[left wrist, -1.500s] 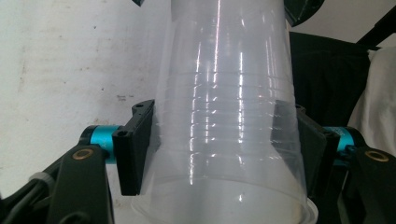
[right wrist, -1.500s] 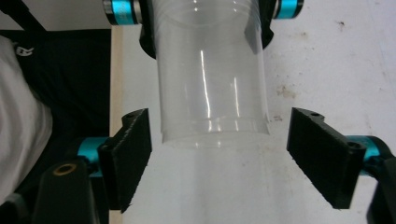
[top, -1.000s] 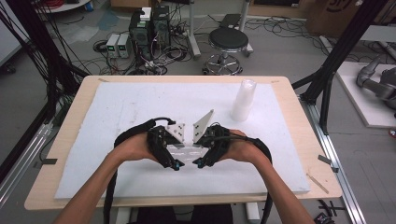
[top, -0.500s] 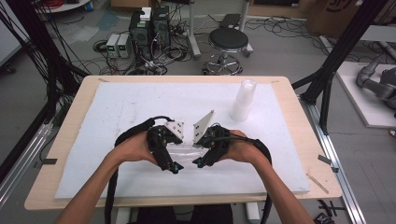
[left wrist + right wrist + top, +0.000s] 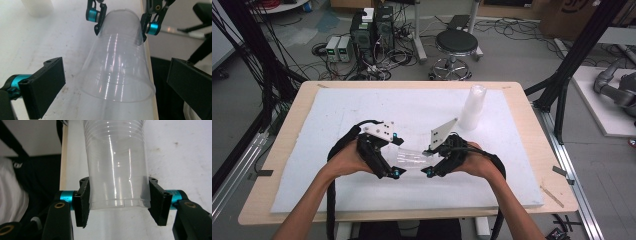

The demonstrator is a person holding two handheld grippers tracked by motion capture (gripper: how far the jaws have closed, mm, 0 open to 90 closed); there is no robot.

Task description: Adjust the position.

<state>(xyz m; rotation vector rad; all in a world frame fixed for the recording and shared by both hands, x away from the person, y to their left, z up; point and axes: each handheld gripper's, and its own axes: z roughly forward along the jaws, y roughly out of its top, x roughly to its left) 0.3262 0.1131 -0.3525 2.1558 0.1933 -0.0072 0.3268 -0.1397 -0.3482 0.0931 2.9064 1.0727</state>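
A clear plastic cup (image 5: 412, 159) lies on its side above the white sheet (image 5: 337, 120), between my two grippers. My right gripper (image 5: 427, 161) is shut on its narrow bottom end. In the right gripper view both pads (image 5: 83, 200) press the cup (image 5: 116, 170) near its base. My left gripper (image 5: 398, 156) has just been opening its jaws. In the left gripper view its black fingers (image 5: 42, 87) stand wide apart on either side of the cup's open rim (image 5: 117, 75) and do not touch it. The right gripper's fingertips (image 5: 97, 22) pinch the far end.
A tall stack of translucent cups (image 5: 473, 107) stands upright at the back right of the sheet, also seen in the left gripper view (image 5: 37, 6). The wooden table edge (image 5: 532, 130) borders the sheet. A stool and cabling sit on the floor beyond.
My left gripper's jaws have opened and let go of the cup, and that hand has drawn a little to the left. The right gripper keeps its hold on the cup.
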